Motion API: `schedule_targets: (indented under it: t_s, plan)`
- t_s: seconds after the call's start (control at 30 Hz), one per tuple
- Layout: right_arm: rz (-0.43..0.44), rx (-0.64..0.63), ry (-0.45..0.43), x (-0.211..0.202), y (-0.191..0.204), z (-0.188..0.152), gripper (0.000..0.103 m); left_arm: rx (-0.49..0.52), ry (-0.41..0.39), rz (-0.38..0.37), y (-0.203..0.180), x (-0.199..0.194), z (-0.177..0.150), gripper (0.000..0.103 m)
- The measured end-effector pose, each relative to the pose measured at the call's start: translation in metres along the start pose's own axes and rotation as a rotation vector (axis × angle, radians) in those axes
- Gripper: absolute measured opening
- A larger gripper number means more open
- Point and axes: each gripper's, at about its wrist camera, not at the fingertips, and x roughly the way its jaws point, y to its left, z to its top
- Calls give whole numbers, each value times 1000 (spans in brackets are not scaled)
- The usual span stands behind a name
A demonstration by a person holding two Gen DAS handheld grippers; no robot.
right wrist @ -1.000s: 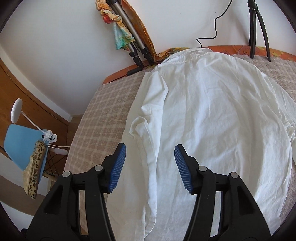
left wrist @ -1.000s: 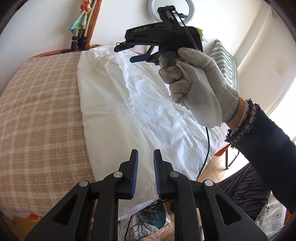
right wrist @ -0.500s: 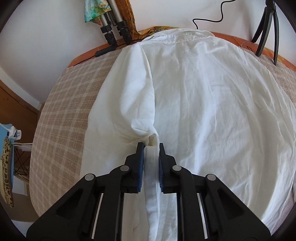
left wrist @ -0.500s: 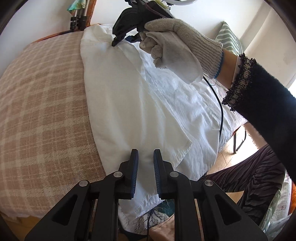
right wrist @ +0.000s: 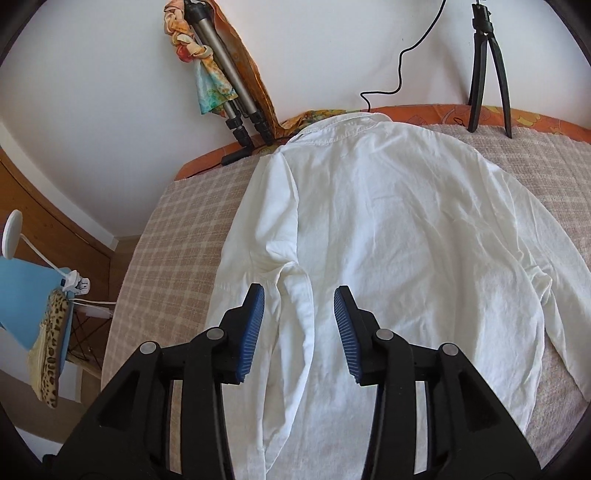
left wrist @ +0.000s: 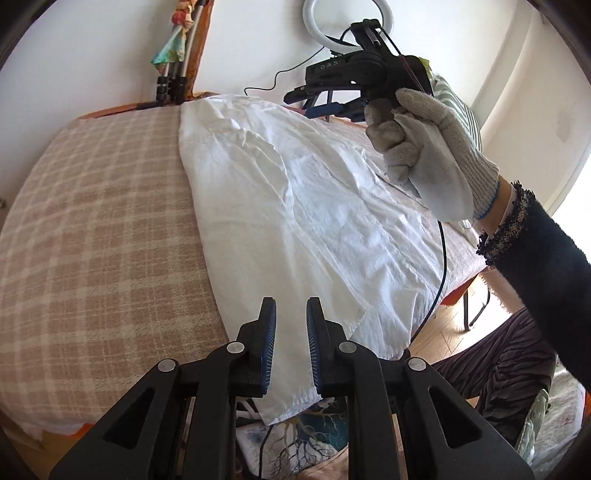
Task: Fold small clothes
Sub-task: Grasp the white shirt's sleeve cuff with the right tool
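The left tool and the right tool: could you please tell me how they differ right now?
The left tool has its jaws a narrow gap apart, while the right tool stands clearly wider, having just been opening. The left tool sits over the shirt hem near the table's edge; the right tool is over the shirt's sleeve fold. Both are black with blue ribbed pads, and neither grips any cloth.

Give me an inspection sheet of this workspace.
Surface: checked blanket, pink and cream.
Job's things: white shirt lying flat, collar toward the wall, not yet folded.
Clutter: nothing seen on the blanket.
Grippers: left gripper narrowly open, empty; right gripper has just been opening, nothing between the pads, held by a gloved hand.
Cables: black cable down the wall.
Surroundings: folded tripod, black stand, ring light.
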Motion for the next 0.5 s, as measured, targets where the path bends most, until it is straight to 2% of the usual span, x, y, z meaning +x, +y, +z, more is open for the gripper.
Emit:
schedule_targets:
  t_s: [0.13, 0.17, 0.2, 0.27, 0.4, 0.5]
  plan:
    - [-8, 17, -49, -50, -23, -16, 51, 37, -11, -19, -16, 3, 13, 15]
    - [-15, 23, -57, -61, -32, -20, 52, 51, -9, -22, -22, 6, 16, 19]
    - [-23, 30, -64, -70, -39, -24, 52, 65, -7, -25, -28, 8, 18, 34]
    - [-41, 50, -72, -87, -56, -31, 53, 82, -13, -33, -39, 13, 22, 45]
    - [-65, 116, -90, -117, -96, -42, 62, 136, -2, -50, -60, 26, 28, 46]
    - [-89, 164, -114, -140, -127, -51, 62, 148, 16, -76, -71, 36, 34, 45]
